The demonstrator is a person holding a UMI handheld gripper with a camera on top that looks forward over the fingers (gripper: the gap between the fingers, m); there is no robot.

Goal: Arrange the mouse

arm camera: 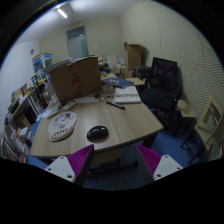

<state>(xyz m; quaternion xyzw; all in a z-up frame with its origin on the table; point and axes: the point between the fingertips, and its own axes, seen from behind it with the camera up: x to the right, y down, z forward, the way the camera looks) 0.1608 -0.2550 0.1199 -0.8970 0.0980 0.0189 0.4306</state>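
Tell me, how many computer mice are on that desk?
1: the black mouse lies on the wooden desk, beside the round mouse pad, beyond the open gripper. The box may hide others.

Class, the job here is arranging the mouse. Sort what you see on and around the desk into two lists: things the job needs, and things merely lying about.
Needed for the job:
mouse
mouse pad
tool, open, short of the desk

Just lying about:
cardboard box
papers
pen
office chair
desk
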